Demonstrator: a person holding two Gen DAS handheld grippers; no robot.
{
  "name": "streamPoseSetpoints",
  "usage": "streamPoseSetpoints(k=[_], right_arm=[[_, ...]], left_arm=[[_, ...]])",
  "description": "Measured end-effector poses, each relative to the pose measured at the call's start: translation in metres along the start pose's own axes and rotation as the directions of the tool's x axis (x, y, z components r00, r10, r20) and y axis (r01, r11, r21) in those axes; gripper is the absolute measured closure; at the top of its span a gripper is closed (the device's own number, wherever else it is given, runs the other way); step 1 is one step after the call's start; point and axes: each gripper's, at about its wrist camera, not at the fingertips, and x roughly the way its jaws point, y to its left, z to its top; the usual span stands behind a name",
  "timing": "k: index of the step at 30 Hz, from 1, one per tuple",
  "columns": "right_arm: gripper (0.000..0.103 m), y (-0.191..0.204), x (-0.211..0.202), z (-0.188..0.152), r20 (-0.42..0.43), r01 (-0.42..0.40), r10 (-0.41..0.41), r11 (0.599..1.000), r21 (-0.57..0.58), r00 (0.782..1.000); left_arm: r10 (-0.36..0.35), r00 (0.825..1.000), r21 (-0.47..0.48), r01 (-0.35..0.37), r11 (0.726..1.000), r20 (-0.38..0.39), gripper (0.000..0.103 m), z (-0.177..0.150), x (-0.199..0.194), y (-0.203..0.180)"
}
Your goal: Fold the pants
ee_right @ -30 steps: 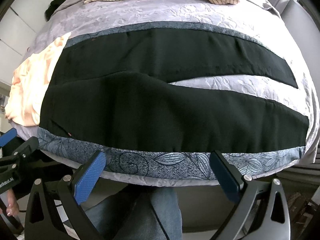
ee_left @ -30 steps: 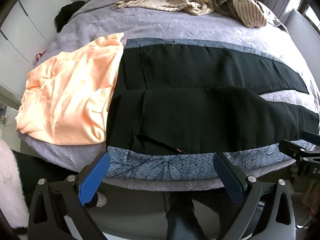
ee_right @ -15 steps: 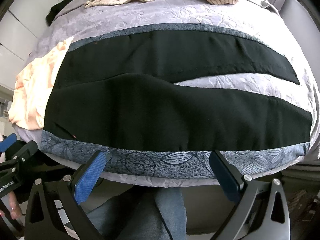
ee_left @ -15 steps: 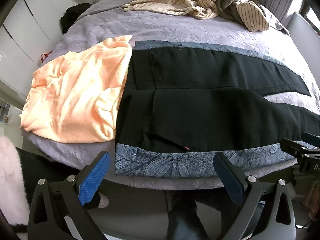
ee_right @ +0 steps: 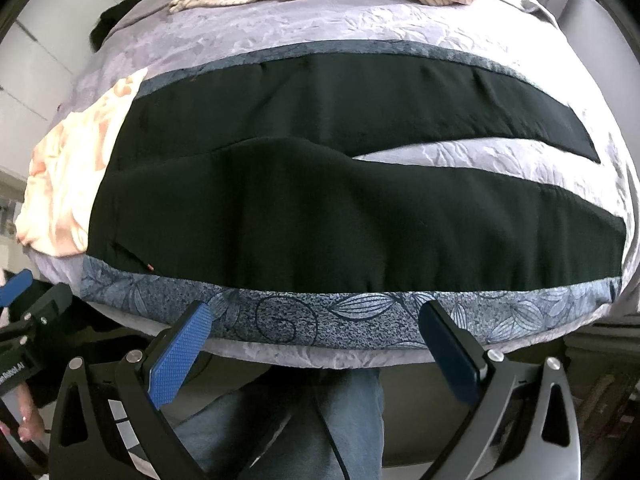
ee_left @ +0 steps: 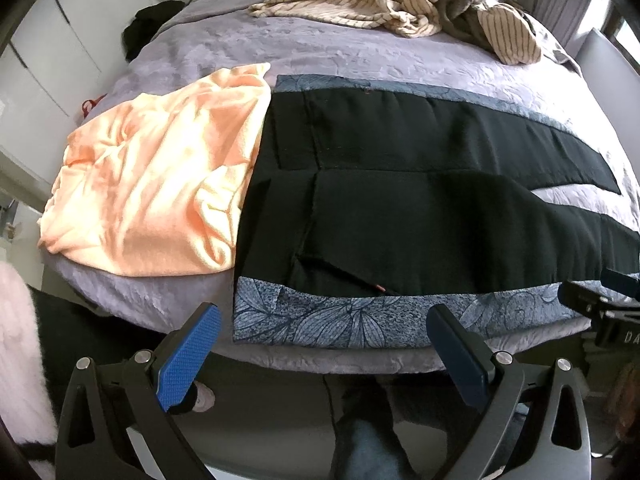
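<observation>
Black pants (ee_left: 400, 200) with a blue-grey floral side band (ee_left: 344, 320) lie flat on the bed, waist to the left, both legs spread to the right; they also show in the right wrist view (ee_right: 340, 208). My left gripper (ee_left: 324, 332) is open and empty, just off the bed's near edge by the waist end of the band. My right gripper (ee_right: 316, 332) is open and empty, at the near edge by the middle of the band (ee_right: 320, 316). The right gripper shows at the right edge of the left wrist view (ee_left: 600, 300).
A peach garment (ee_left: 156, 184) lies left of the waist, touching it. Striped cream clothes (ee_left: 400, 0) are heaped at the far side of the lilac bedspread (ee_left: 240, 48). A dark item (ee_left: 148, 28) sits at the far left. The person's legs (ee_right: 312, 420) stand below the bed edge.
Both grippers have drawn slightly closer to the bed's near edge and tilted up; the pants sit lower in view. Both stay open. The pants have not moved.
</observation>
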Motion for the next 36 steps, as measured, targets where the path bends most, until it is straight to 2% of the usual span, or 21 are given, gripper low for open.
streamPoseSetpoints(k=[6,10,15,18,20,22,23,24,25,27,29,31,32,34,35,36], right_arm=[[0.0,-0.008,0.006,-0.006,-0.036,0.012,-0.013,0.999,-0.034,0.999],[0.0,-0.027,0.008,-0.01,-0.062,0.014,-0.016,1.0,-0.025,0.998],[0.0,-0.059,0.008,-0.012,-0.069,-0.061,0.063,0.998,0.034,0.996],[0.0,-0.075,0.019,-0.01,-0.076,-0.175,0.181,0.981,0.082,0.981],[0.0,-0.085,0.031,-0.01,-0.064,-0.3,0.311,0.944,0.138,0.948],[0.0,-0.094,0.044,-0.009,-0.049,-0.426,0.444,0.882,0.203,0.895],[0.0,-0.099,0.052,-0.008,-0.041,-0.487,0.51,0.84,0.238,0.859],[0.0,-0.103,0.062,-0.008,-0.035,-0.559,0.588,0.783,0.273,0.808],[0.0,-0.104,0.068,-0.01,-0.031,-0.6,0.635,0.744,0.294,0.772],[0.0,-0.11,0.082,-0.017,-0.025,-0.688,0.74,0.637,0.347,0.672],[0.0,-0.113,0.088,-0.029,-0.04,-0.719,0.781,0.592,0.363,0.623],[0.0,-0.117,0.093,-0.048,-0.068,-0.722,0.789,0.59,0.361,0.611],[0.0,-0.118,0.099,-0.054,-0.075,-0.715,0.784,0.597,0.363,0.616],[0.0,-0.125,0.111,-0.058,-0.075,-0.687,0.763,0.615,0.387,0.642],[0.0,-0.131,0.119,-0.059,-0.046,-0.682,0.764,0.6,0.419,0.643],[0.0,-0.135,0.124,-0.056,-0.02,-0.69,0.774,0.576,0.438,0.633]], left_arm=[[0.016,1.0,-0.001,-0.016,1.0,-0.003,0.0,-0.002,0.003,-0.014],[0.004,0.999,-0.022,-0.005,1.0,-0.045,0.0,-0.008,0.012,-0.024],[-0.013,0.998,-0.074,0.008,0.997,-0.067,0.0,-0.014,0.026,-0.02],[-0.011,0.994,-0.106,0.0,0.994,-0.105,0.0,-0.016,0.044,-0.015],[-0.033,0.994,-0.129,0.019,0.991,-0.108,0.0,-0.017,0.054,-0.011],[-0.041,0.996,-0.143,0.03,0.989,-0.074,0.0,-0.016,0.058,-0.008],[-0.045,0.998,-0.154,0.036,0.987,-0.053,0.0,-0.017,0.059,-0.007],[-0.059,0.998,-0.167,0.052,0.985,-0.037,0.0,-0.017,0.06,-0.004],[-0.08,0.996,-0.177,0.074,0.981,-0.028,0.0,-0.018,0.061,-0.002],[-0.145,0.989,-0.207,0.139,0.968,-0.011,0.0,-0.022,0.065,0.004],[-0.22,0.975,-0.246,0.207,0.947,-0.026,0.0,-0.032,0.075,0.012],[-0.247,0.968,-0.284,0.229,0.931,-0.031,0.0,-0.045,0.083,0.017],[-0.244,0.969,-0.29,0.224,0.93,-0.034,0.0,-0.05,0.087,0.017],[-0.235,0.97,-0.289,0.207,0.935,-0.067,0.0,-0.059,0.101,0.016],[-0.238,0.968,-0.296,0.206,0.933,-0.078,0.0,-0.061,0.108,0.016],[-0.25,0.964,-0.316,0.211,0.925,-0.091,0.0,-0.063,0.115,0.015]])
